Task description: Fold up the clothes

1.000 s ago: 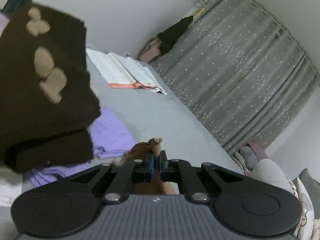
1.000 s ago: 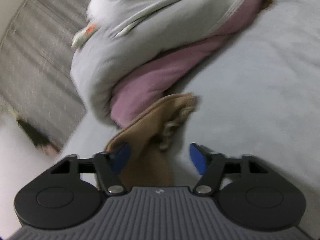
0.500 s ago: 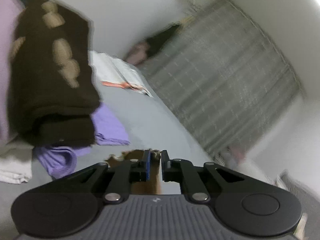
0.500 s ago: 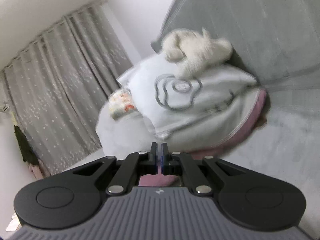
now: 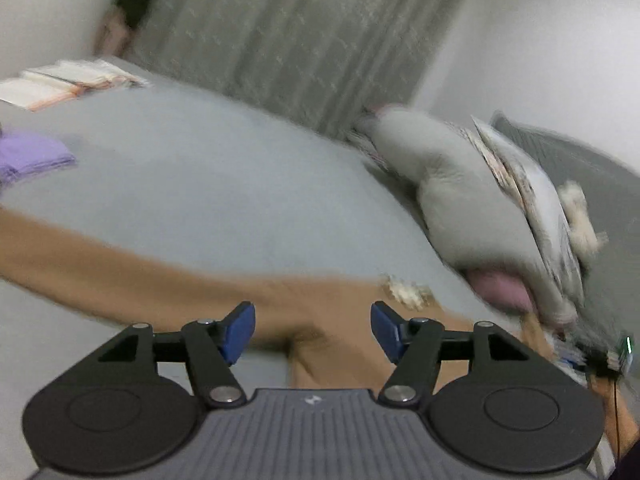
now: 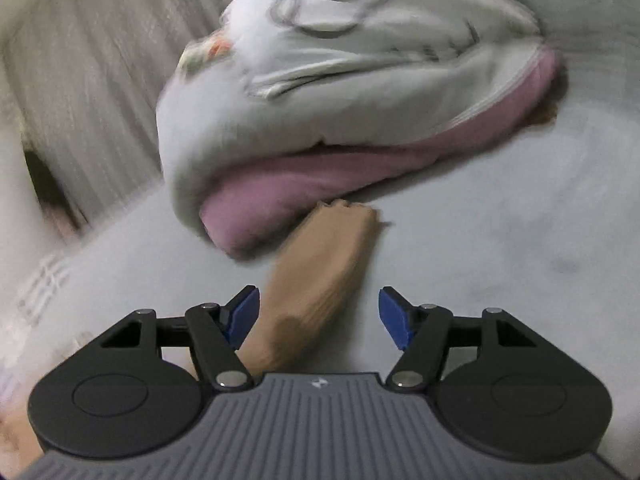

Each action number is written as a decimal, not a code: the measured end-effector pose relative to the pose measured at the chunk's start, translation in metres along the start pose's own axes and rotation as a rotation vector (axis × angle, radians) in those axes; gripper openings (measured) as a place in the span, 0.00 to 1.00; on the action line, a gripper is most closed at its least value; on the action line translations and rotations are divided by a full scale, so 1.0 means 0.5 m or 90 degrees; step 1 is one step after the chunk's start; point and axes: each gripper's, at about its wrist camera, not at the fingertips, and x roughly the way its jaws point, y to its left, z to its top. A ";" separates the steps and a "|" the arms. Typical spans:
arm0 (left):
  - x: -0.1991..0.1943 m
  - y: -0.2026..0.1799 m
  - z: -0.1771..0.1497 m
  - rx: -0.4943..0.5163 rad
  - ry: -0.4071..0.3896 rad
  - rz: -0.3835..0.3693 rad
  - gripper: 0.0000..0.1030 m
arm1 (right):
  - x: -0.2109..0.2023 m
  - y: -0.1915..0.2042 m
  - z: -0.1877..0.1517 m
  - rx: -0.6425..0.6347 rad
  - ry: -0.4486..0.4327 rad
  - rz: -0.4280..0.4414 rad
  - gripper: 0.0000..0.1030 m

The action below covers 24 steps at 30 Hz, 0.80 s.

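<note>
Left gripper (image 5: 312, 330): blue-padded fingers (image 5: 239, 332) standing wide apart, gripping nothing. The tan garment (image 5: 160, 280) is lying on the grey bed (image 5: 208, 184) directly beyond and beneath the gap, stretching as a long band from the far left edge across to the right; whether either pad is touching the cloth cannot be told through the blur. A pale frayed patch (image 5: 406, 292) is showing on the garment just past the right finger.

Right gripper (image 6: 319, 316): fingers (image 6: 394, 318) likewise spread wide, holding nothing. A rolled or bunched end of the tan garment (image 6: 320, 280) is running from beside the left pad toward the far side, its tip lying just beside the pink blanket (image 6: 304, 188). The right pad is sitting apart from the cloth, over bare bed (image 6: 500, 240).

Left view only: folded purple cloth (image 5: 28, 156) at the left edge, white folded items (image 5: 64, 82) at the far left, grey curtain (image 5: 288, 36) behind, a heap of pale bedding (image 5: 472, 200) at right with a pink edge beneath.

Right view only: the white pillow (image 6: 340, 72) with a grey looping print piled on the pink blanket, close up. Both views are motion-blurred.
</note>
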 end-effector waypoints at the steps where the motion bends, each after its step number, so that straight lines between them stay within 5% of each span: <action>1: 0.006 -0.010 -0.007 0.012 0.005 -0.004 0.62 | 0.018 0.006 -0.001 0.000 0.019 -0.014 0.40; 2: 0.011 -0.020 -0.013 0.024 0.008 -0.008 0.62 | 0.043 0.017 -0.001 -0.009 0.047 -0.038 0.07; 6: 0.001 -0.025 -0.013 0.037 -0.015 -0.018 0.63 | -0.010 0.081 -0.014 -0.085 0.000 -0.074 0.06; 11: -0.030 -0.036 -0.007 0.020 -0.024 -0.036 0.63 | -0.217 0.130 0.022 0.048 -0.038 -0.041 0.07; 15: -0.037 -0.047 0.002 0.020 -0.028 -0.046 0.63 | -0.313 0.193 0.034 0.072 -0.092 -0.002 0.19; 17: -0.035 -0.041 0.003 0.000 -0.022 -0.049 0.63 | -0.294 0.229 0.051 0.007 -0.107 -0.035 0.46; 19: -0.034 -0.036 0.004 -0.012 -0.019 -0.056 0.63 | -0.254 0.233 0.062 -0.056 -0.111 -0.114 0.62; 21: -0.038 -0.036 0.007 -0.007 -0.022 -0.055 0.64 | -0.208 0.204 0.062 -0.100 -0.105 -0.233 0.62; 24: -0.035 -0.034 0.008 -0.004 -0.020 -0.056 0.64 | -0.196 0.129 0.031 -0.126 -0.088 -0.215 0.62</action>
